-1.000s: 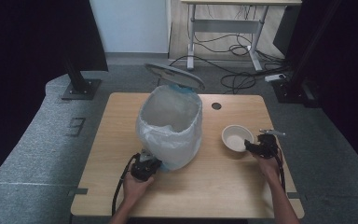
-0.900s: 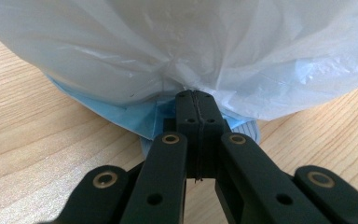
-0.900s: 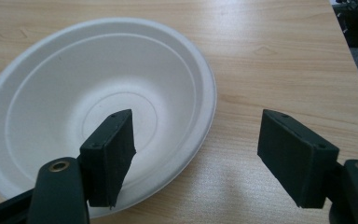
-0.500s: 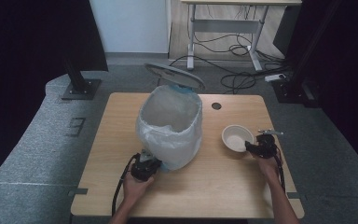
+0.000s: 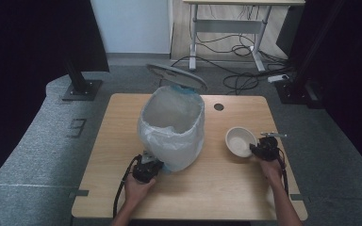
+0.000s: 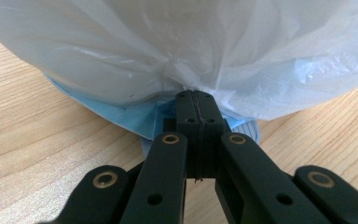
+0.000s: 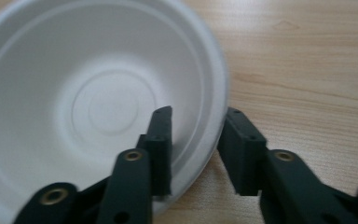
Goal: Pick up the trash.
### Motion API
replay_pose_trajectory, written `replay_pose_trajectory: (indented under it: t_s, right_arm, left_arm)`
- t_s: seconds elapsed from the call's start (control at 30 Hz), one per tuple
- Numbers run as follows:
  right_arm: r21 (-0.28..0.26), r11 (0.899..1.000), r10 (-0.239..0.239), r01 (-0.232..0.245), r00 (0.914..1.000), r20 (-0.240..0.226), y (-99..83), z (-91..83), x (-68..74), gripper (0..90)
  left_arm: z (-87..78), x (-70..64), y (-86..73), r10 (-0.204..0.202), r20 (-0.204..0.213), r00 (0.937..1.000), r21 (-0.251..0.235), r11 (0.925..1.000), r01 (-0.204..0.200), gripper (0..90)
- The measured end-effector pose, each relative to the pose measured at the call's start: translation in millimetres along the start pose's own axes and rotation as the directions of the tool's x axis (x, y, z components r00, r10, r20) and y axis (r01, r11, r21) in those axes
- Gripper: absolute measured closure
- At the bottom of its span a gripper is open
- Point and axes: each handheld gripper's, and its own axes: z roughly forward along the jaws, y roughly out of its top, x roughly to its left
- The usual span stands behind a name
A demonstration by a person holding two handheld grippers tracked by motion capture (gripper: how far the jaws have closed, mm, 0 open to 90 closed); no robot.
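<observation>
A bin lined with a white plastic bag (image 5: pixel 172 127) stands mid-table, its grey lid (image 5: pixel 176 77) tipped open behind it. My left gripper (image 5: pixel 151 162) is at the bin's near lower side. In the left gripper view its jaws are pressed together, with my left gripper (image 6: pixel 196 97) pinching a pucker of the white bag (image 6: pixel 177 46) above a blue layer (image 6: pixel 135 116). A white paper bowl (image 5: pixel 239 140) sits to the right. My right gripper (image 5: pixel 254 149) is at its near right edge. My right gripper (image 7: pixel 199 114) is open, straddling the rim of the bowl (image 7: pixel 98 102), one jaw inside and one outside.
The wooden table (image 5: pixel 217 188) has a round cable hole (image 5: pixel 218 107) at the back right. Grey floor mats surround it. A desk frame with cables (image 5: pixel 238 47) stands beyond, with dark stands at either side.
My right gripper has edged slightly toward the bowl. The left gripper, bin and bowl have stayed in place.
</observation>
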Motion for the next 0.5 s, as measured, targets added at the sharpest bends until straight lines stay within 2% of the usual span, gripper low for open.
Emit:
replay_pose_trajectory:
  t_s: [0.1,0.17,0.3,0.43,0.47,0.5]
  right_arm:
    - [-0.001,1.000,0.002,-0.002,1.0000,-0.004,-1.2,-1.1,-0.4,67.7]
    - [-0.025,0.999,0.042,-0.043,0.9980,-0.047,-5.0,-10.2,-5.0,74.6]
    - [-0.045,0.998,0.051,-0.054,0.9964,-0.068,-7.1,-18.3,-6.9,78.2]
    - [-0.073,0.994,0.078,-0.087,0.9905,-0.113,-12.5,-29.9,-9.5,80.7]
    - [-0.093,0.991,0.082,-0.096,0.9868,-0.139,-16.3,-35.3,-10.4,81.4]
    - [-0.093,0.991,0.082,-0.096,0.9868,-0.139,-16.3,-35.3,-10.4,81.4]
  left_arm:
    - [0.0,0.0,0.0,0.001,0.000,1.0000,0.000,1.0000,-0.001,90.0]
    - [0.0,-0.3,-0.1,0.002,-0.002,1.0000,-0.001,1.0000,-0.002,90.0]
    - [0.0,-0.4,-0.1,0.003,-0.003,1.0000,-0.001,1.0000,-0.003,90.0]
    - [0.0,-0.3,-0.1,0.004,-0.003,1.0000,-0.001,1.0000,-0.004,90.0]
    - [0.0,-0.3,-0.1,0.003,-0.002,1.0000,-0.001,1.0000,-0.003,90.0]
    - [0.0,-0.2,-0.1,0.003,-0.002,1.0000,-0.001,1.0000,-0.003,90.0]
